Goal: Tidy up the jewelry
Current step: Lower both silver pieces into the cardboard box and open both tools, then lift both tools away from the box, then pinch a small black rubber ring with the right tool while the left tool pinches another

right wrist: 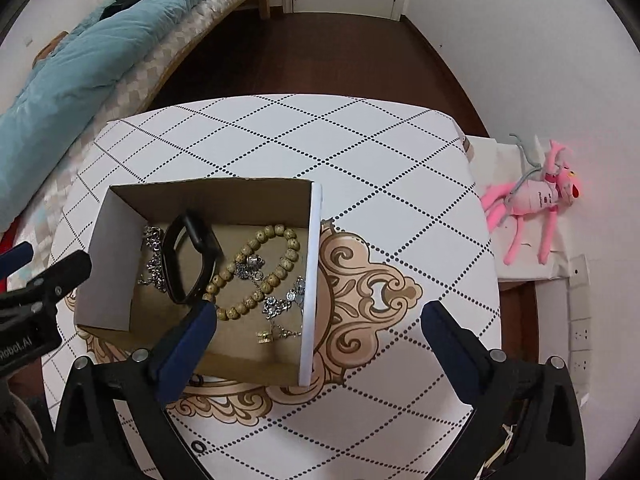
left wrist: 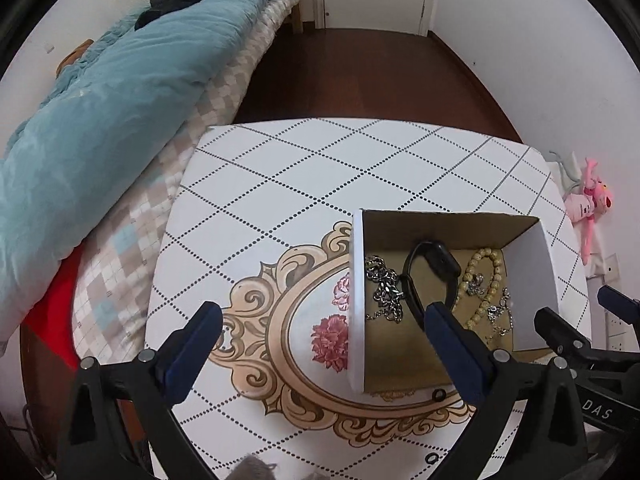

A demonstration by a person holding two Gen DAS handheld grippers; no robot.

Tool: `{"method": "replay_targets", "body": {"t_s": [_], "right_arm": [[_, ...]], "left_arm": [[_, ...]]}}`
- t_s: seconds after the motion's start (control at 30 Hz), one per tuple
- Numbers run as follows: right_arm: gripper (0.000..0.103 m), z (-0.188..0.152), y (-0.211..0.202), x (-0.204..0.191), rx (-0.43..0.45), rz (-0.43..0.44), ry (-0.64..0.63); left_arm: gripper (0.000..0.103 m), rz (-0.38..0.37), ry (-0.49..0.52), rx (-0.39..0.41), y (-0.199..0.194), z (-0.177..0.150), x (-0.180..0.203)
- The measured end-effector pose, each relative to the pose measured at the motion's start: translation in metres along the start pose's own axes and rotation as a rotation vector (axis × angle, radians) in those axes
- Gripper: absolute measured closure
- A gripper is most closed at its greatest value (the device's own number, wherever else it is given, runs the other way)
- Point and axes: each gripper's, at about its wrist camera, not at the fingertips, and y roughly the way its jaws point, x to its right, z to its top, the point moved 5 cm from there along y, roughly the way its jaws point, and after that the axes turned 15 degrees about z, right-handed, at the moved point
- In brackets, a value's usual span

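Together we hold both claws above a desk (right wrist: 360,148) covered in a white cloth with dotted diamond lines and an ornate tan frame print. On it sits an open cardboard box (right wrist: 208,196), white outside and brown inside, and all the jewelry we can see lies on its floor. A black smart band (right wrist: 192,258) stands on its edge towards the box's left side, its loop open. Just left of it lies a silver chain (left wrist: 384,288), partly hidden behind the band in the right wrist view. To the right of the band a beaded bracelet (right wrist: 260,272) of tan wooden beads forms a loose ring, and a silver charm bracelet (right wrist: 276,300) crosses over it, with a small gold piece (right wrist: 264,338) near the front wall. Our left claw (left wrist: 320,336) is spread wide and holds nothing, its right finger over the box's near corner. Our right claw (right wrist: 316,332) is likewise wide and holds nothing, straddling the box's right wall. Beyond the desk, a pink plush toy (right wrist: 536,204) lies by the wall and a blue quilt (left wrist: 100,112) lies on the bed.
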Motion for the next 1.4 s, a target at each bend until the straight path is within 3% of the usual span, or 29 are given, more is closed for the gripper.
{"method": "replay_targets", "body": {"t_s": [0.37,0.73,0.9,1.13,1.27,1.4], "right_arm": [[0.0,-0.009,-0.059,-0.02,0.117,-0.004,-0.014],[0.0,-0.043,-0.096,-0.021,0.175,-0.002,0.0],[0.0,-0.07,-0.086,-0.025,0.141,0.047,0.003],[0.001,-0.125,-0.022,-0.044,0.032,0.125,0.004],[0.017,-0.146,0.011,-0.062,-0.016,0.171,-0.003],[0.04,-0.155,0.032,-0.078,-0.036,0.18,-0.031]], "left_arm": [[0.0,0.016,-0.048,0.121,-0.057,-0.012,-0.02],[0.0,-0.013,-0.057,0.162,-0.091,-0.045,-0.023],[0.0,0.014,-0.015,0.079,-0.06,-0.08,-0.02],[0.0,0.058,0.047,-0.099,0.006,-0.14,-0.027],[0.0,0.078,0.048,-0.143,0.025,-0.158,-0.034],[0.0,0.09,0.047,-0.155,0.031,-0.166,-0.04]]}}
